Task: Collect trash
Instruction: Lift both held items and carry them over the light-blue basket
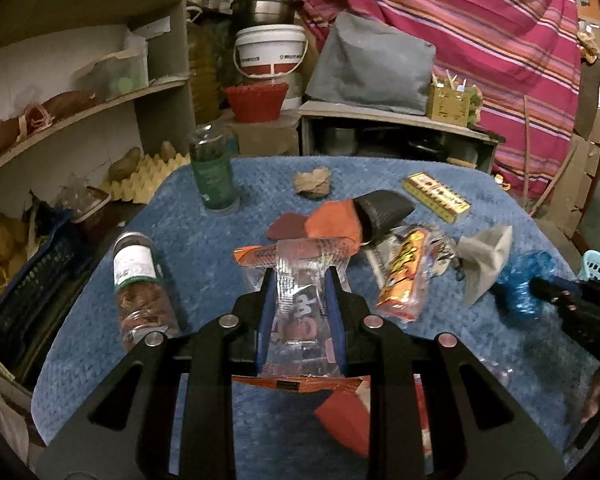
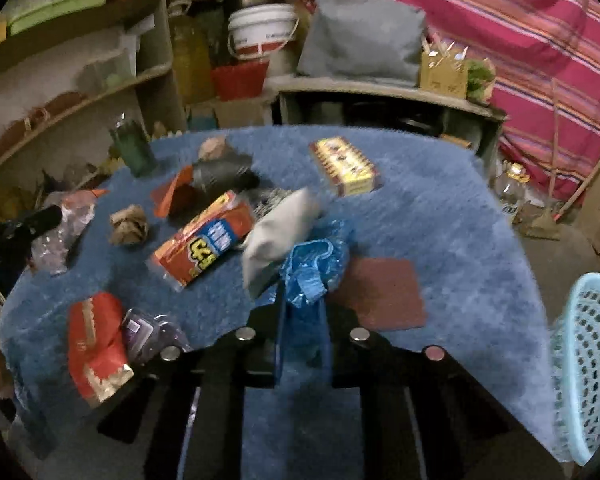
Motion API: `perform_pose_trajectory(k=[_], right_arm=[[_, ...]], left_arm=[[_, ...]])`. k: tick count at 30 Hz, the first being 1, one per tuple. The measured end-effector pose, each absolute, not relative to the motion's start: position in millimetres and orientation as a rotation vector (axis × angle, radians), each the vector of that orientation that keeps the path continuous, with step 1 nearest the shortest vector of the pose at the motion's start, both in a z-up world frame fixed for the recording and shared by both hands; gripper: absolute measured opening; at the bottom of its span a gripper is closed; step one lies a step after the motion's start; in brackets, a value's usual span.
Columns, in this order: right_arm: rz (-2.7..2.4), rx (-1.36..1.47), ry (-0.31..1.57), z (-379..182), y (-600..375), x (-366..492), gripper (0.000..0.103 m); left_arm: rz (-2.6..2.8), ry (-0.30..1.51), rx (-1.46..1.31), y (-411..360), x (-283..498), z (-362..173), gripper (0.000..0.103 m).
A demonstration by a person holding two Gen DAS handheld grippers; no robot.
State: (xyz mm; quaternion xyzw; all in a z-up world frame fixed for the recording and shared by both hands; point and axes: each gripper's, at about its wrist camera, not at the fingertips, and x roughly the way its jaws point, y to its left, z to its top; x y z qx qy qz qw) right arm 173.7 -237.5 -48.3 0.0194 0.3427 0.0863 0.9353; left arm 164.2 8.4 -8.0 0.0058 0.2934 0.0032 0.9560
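My left gripper (image 1: 301, 280) is shut on a clear plastic wrapper (image 1: 296, 300) with orange print, which stands up between the blue pads. It hangs just above the blue-cloth table (image 1: 204, 240). My right gripper (image 2: 303, 300) is shut on a crumpled blue plastic bag (image 2: 314, 266), pinched at its near end. Both also appear in the opposite view, the right gripper (image 1: 556, 292) at the far right and the left gripper (image 2: 40, 220) at the left edge. Loose trash lies between them: an orange snack pack (image 2: 204, 240), a grey pouch (image 2: 276, 236), crumpled brown paper (image 2: 129, 225), a red wrapper (image 2: 96, 344).
A light blue basket (image 2: 588, 360) stands beside the table's right edge. On the cloth are a yellow box (image 2: 346, 166), a brown square pad (image 2: 384, 292), a green bottle (image 1: 214, 172) and a jar on its side (image 1: 140, 284). Cluttered shelves (image 1: 80, 112) rise on the left.
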Motion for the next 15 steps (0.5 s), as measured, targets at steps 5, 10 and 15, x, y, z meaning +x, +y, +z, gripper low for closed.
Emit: perform_pose_trajectory(k=[5,10,15], right_arm=[[0.156,0.085,0.668,-32.5,-276.2,152.1,0.014],[0.116,0.146,0.614,-16.8,-324.5,129.2,0.014],[0.047,0.158,0.566,-1.1,-374.3,103.2,0.014]], left_arm=[[-0.049,0.566,0.021,-20.5,155.6,6.9,0.023],[-0.130,0.548,0.044,-64.0,150.8,18.6,0.023],[-0.199,0.530,0.074,-110.8,148.5,24.4,0.023]])
